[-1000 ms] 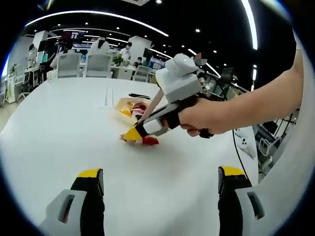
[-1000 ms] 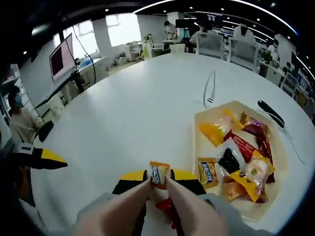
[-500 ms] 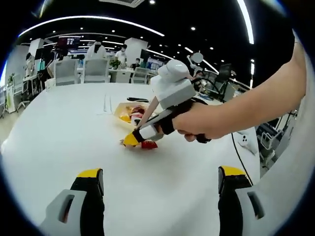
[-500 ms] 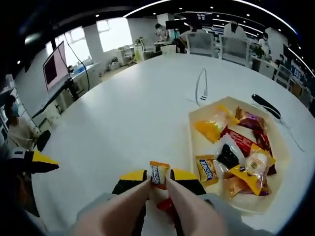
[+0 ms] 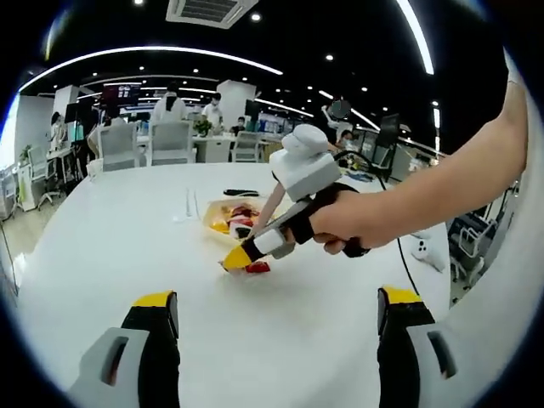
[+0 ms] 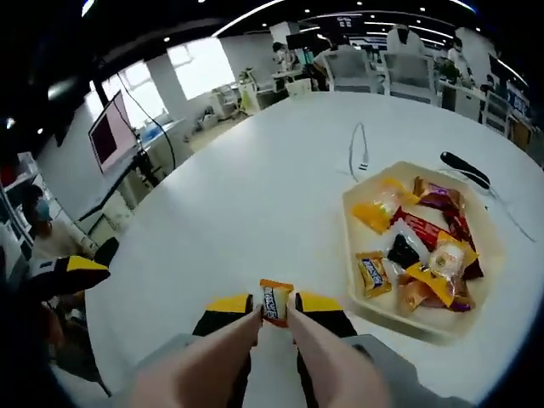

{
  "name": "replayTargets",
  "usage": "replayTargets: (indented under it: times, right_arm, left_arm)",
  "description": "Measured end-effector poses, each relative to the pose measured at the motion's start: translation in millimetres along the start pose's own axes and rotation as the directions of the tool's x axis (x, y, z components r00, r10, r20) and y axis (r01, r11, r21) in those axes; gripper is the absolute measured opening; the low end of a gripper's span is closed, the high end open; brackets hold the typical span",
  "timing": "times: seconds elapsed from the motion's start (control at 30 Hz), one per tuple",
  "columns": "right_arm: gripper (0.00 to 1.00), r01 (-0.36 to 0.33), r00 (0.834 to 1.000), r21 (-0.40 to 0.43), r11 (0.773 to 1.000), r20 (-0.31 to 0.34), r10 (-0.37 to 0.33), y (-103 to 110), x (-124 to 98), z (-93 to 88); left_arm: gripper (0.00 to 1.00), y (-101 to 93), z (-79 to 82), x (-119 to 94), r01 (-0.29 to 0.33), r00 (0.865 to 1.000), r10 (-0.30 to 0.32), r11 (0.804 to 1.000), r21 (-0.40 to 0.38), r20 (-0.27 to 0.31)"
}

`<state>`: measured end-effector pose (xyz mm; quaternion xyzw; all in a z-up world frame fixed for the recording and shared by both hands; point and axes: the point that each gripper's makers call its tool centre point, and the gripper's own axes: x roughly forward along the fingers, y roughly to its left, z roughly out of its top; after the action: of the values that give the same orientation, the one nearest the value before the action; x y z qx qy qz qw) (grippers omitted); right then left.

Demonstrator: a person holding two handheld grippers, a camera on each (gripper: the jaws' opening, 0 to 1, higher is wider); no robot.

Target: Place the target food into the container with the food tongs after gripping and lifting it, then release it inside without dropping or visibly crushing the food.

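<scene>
My right gripper (image 6: 274, 306) is shut on beige food tongs (image 6: 225, 350), and their tips pinch a small orange-wrapped candy (image 6: 274, 299) held up above the white table. To the right lies the cream tray (image 6: 347, 246) with several wrapped snacks in it. In the left gripper view a hand holds the right gripper (image 5: 236, 257) tilted down just in front of the tray (image 5: 212, 225). A red wrapper (image 5: 257, 267) lies on the table beside the tong tips. My left gripper (image 5: 276, 308) hangs open over bare table with nothing between its jaws.
A white cable (image 6: 361, 153) and a black object (image 6: 465, 170) lie on the table beyond the tray. The left gripper's yellow tip (image 6: 72, 272) shows at the table's left edge. Office chairs (image 5: 170, 140) stand at the far side.
The right gripper has lifted with the candy still in the tongs; the red wrapper no longer shows beneath them in the right gripper view. The left gripper stays open.
</scene>
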<state>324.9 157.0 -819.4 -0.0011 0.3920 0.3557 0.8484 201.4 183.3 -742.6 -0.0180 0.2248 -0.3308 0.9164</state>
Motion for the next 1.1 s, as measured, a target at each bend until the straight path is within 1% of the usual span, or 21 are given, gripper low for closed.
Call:
replayTargets:
  times: [0.1,0.13,0.23,0.37,0.53,0.6,0.7,0.83,1.1]
  right_arm:
    - [0.19,-0.004,1.000,0.016,1.000,0.027,0.004,0.0,-11.2,-1.9]
    - [0.19,-0.002,0.999,0.033,0.999,0.036,0.001,-1.3,-17.0,-3.0]
    - [0.19,0.007,0.999,0.044,0.999,0.053,-0.009,-5.2,-29.2,-5.5]
    - [0.19,0.016,0.997,0.059,0.998,0.075,-0.021,-8.7,-42.2,-6.0]
    - [0.19,0.038,0.992,0.067,0.997,0.122,-0.046,-12.6,-65.5,-3.1]
    - [0.19,0.041,0.990,0.062,0.997,0.136,-0.049,-12.7,-71.6,-1.6]
    - [0.19,0.044,0.986,0.059,0.997,0.159,-0.053,-11.6,-82.1,2.4]
    - [0.19,0.050,0.984,0.050,0.997,0.171,-0.058,-12.1,-86.8,6.0]
    - [0.19,0.046,0.979,0.039,0.998,0.198,-0.053,-3.1,-96.3,11.6]
  left_arm:
    - [0.97,-6.3,5.5,-2.0,-0.008,1.000,0.007,1.000,0.024,0.018]
    - [0.97,-8.8,7.6,-2.5,-0.011,1.000,0.010,1.000,0.022,0.027]
    - [0.97,-16.1,10.9,-2.1,-0.013,0.999,0.012,1.000,0.003,0.045]
    - [0.97,-26.3,12.0,-0.9,0.003,0.999,-0.004,1.000,0.010,0.049]
    - [0.97,-34.8,15.3,-0.4,0.028,0.998,-0.028,0.999,0.016,0.053]
    - [0.96,-36.9,19.9,-1.9,0.029,0.998,-0.030,0.999,0.026,0.061]
    - [0.95,-40.8,32.9,-5.2,0.032,0.995,-0.036,0.999,0.042,0.089]
    - [0.96,-43.8,43.1,-7.0,0.039,0.993,-0.042,0.999,0.034,0.112]
    - [0.99,-46.8,52.3,-2.5,0.059,0.990,-0.058,0.998,0.000,0.127]
